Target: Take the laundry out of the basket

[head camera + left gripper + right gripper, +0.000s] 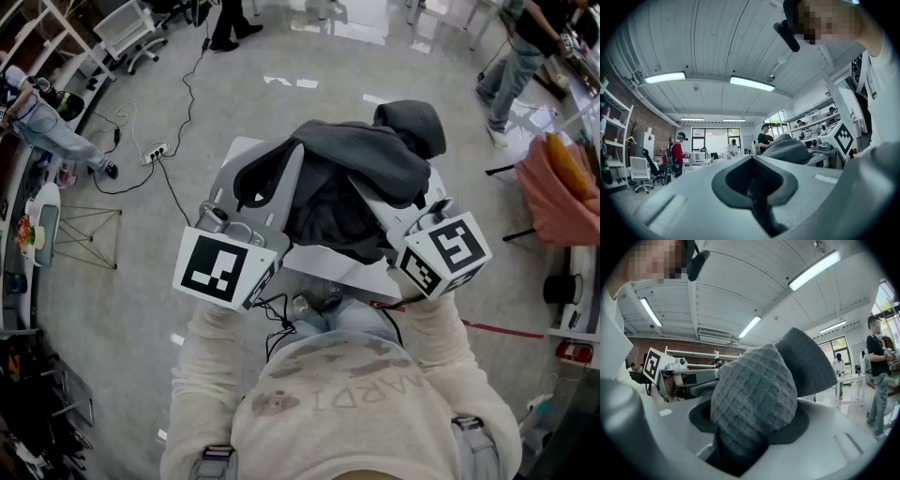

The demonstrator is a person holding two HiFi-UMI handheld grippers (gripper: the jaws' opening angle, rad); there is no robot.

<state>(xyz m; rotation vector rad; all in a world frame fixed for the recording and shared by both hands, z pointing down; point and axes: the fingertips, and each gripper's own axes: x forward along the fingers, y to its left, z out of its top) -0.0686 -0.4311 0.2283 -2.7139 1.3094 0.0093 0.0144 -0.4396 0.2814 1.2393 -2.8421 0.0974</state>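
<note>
A dark grey hooded garment (361,169) hangs bunched between my two grippers, lifted in front of the person's chest. My right gripper (382,208) is shut on it. In the right gripper view a waffle-knit wad (754,394) bulges out of the right gripper (743,441) and blocks the middle. My left gripper (270,187) has its jaws together, with a fold of the garment looped round its tip. In the left gripper view only a dark strip shows in the seam of the left gripper (757,192). Both grippers point up at the ceiling. No basket shows.
A white surface (328,267) lies under the garment. On the floor to the left are a power strip (155,150) with cables and a wire stand (84,230). Pink cloth (562,192) hangs at the right. People stand at the far edges.
</note>
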